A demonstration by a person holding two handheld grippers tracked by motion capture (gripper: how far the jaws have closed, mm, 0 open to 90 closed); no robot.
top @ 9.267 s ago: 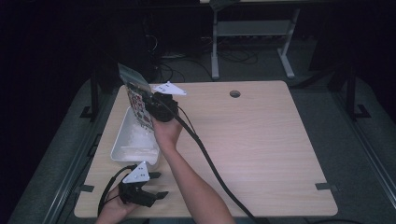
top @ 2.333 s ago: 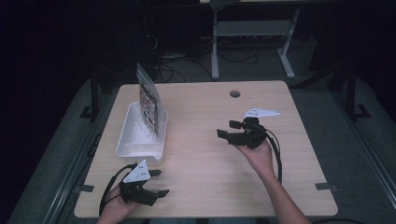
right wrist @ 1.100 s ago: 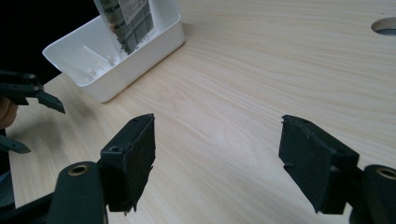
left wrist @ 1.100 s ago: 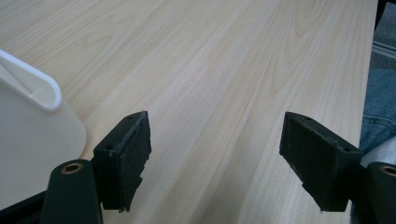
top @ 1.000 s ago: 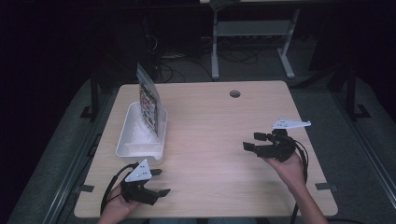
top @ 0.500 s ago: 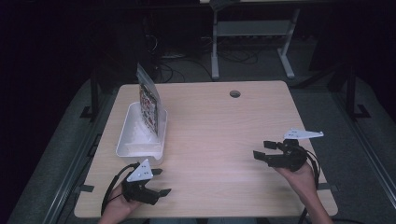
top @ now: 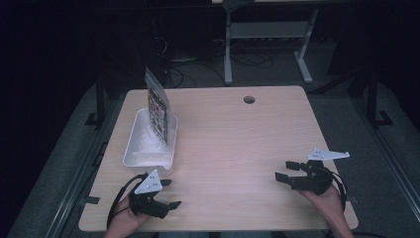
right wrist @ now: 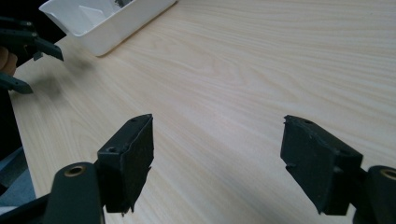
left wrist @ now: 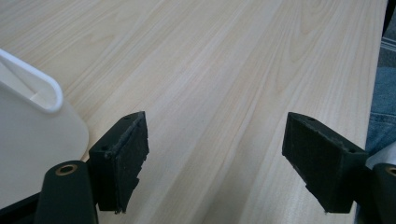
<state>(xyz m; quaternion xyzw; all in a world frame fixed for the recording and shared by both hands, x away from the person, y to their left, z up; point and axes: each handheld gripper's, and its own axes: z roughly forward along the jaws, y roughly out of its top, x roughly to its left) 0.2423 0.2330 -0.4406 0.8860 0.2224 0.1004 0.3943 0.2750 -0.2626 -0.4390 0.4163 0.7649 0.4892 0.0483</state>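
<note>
A white plastic tray [top: 143, 153], rectangular with rounded corners and a rolled rim, sits at the left of the frame on the pale wood-grain bench [top: 233, 144]. A glossy printed packet [top: 157, 108] stands upright in the tray, leaning against its right wall at the far end.

The left gripper [top: 166, 194] rests at the lower left of the frame, just below the tray's near end, its jaws spread wide with nothing between them. In the left gripper view the tray's smooth white corner [left wrist: 32, 116] lies just beside the left jaw, whose black foam pad is frayed at the edge.

The right gripper [top: 286, 171] sits at the lower right, well apart from the tray, jaws likewise spread and empty.

A round cable hole [top: 249, 99] pierces the bench near its far edge. Beyond, the room is dark, with a grey metal stand [top: 267, 34] and loose cables on the floor.
</note>
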